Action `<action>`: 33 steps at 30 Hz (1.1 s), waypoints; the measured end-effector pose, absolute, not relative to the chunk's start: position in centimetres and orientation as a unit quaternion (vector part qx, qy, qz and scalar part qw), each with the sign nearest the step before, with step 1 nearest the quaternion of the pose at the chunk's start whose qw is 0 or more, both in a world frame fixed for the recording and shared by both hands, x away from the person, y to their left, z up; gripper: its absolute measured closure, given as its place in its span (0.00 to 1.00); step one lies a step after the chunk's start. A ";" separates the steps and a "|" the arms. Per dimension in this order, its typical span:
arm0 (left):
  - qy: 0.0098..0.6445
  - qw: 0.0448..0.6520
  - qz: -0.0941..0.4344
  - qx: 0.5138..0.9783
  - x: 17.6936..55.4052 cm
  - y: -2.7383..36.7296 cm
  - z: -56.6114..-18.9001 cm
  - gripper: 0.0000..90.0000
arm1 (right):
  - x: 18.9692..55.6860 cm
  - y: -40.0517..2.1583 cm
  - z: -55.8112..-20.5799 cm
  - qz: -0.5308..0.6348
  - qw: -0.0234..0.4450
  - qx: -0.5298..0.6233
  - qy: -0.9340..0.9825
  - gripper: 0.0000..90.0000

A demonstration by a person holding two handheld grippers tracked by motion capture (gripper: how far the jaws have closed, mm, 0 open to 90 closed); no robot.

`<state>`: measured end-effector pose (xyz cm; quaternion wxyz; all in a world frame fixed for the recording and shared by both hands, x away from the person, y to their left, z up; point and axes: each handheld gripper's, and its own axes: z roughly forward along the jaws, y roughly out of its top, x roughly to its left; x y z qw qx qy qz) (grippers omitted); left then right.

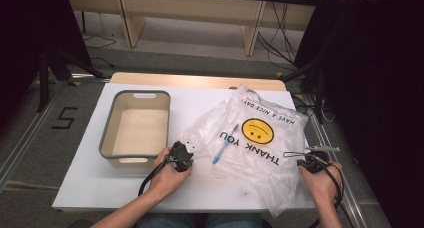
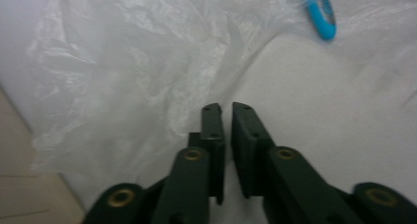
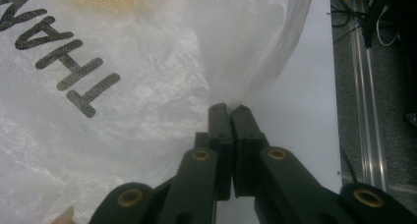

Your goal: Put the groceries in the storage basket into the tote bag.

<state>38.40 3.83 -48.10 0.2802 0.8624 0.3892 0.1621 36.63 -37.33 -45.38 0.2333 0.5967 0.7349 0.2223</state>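
Both claws, left (image 1: 186, 149) & right (image 1: 303, 157), pinch plastic bag (image 1: 260, 138) on white table (image 1: 90, 183), grey floor.

Bag (image 1: 260, 138) clear plastic, yellow smiley, black lettering; toothbrush (image 1: 223, 146) blue; bin (image 1: 109, 133) grey rim, cream inside; table (image 1: 95, 183) white.

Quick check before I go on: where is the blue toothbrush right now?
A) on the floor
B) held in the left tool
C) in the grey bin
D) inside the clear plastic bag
D: the blue toothbrush lies inside the clear plastic bag, seen through the film beside the smiley print.
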 end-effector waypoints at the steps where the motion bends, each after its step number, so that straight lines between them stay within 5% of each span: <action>1: 0.393 0.283 0.155 0.861 38.5 3.9 -48.1 0.97 | 36.6 -37.3 -45.3 0.225 0.233 0.598 0.733 0.96; 11: 0.395 0.284 0.150 0.860 38.6 4.0 -48.1 0.99 | 35.6 -36.3 -42.5 0.274 0.267 0.611 0.693 0.53; 23: 0.393 0.284 0.153 0.861 38.5 4.0 -48.1 0.99 | 35.3 -28.3 -44.3 0.300 0.104 0.430 0.845 0.40; 33: 0.393 0.286 0.154 0.860 38.4 4.0 -48.1 0.99 | 34.8 -26.8 -45.9 0.216 0.099 0.361 0.902 0.38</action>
